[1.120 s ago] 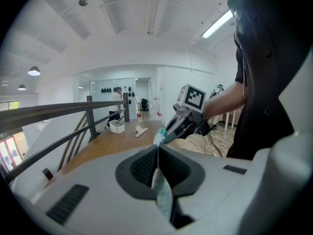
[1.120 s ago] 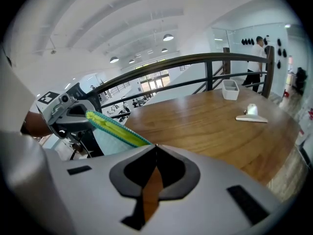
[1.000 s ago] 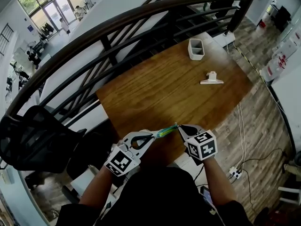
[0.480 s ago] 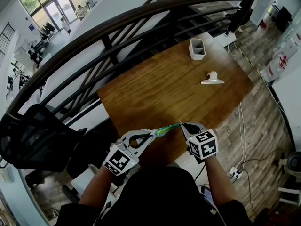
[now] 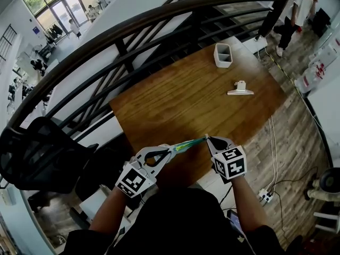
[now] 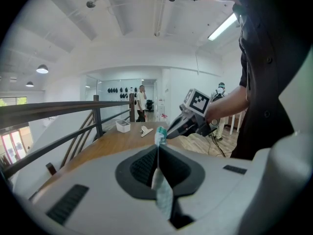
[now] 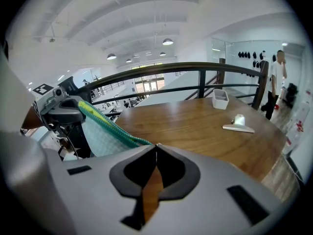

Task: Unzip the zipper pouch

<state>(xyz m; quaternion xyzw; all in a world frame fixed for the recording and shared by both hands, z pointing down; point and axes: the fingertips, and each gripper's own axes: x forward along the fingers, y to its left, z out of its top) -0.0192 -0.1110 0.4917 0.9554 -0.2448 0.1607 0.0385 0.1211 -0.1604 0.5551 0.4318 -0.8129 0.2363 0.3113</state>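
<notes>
A pale green mesh zipper pouch [image 5: 188, 144] with a teal and yellow zipper band hangs in the air between my two grippers, over the near edge of the wooden table [image 5: 180, 100]. My left gripper [image 5: 171, 152] is shut on the pouch's left end; in the left gripper view the pouch [image 6: 158, 143] stands edge-on, pinched between the jaws [image 6: 157, 150]. My right gripper [image 5: 208, 138] is shut at the pouch's right end, where the zipper band [image 7: 105, 124] runs into its closed tips [image 7: 156, 146]. The pull itself is hidden.
A white two-slot holder [image 5: 222, 55] stands at the table's far edge, a white and metal clip [image 5: 239, 88] nearer right. A dark railing [image 5: 133, 25] curves behind the table, a black chair [image 5: 42, 158] sits left. Cables [image 5: 268, 193] lie on the floor; a person [image 5: 297, 7] walks at top right.
My right gripper has drifted slightly to the right, so the pouch stretches a bit longer between the grippers. A person has walked into view at the top right.
</notes>
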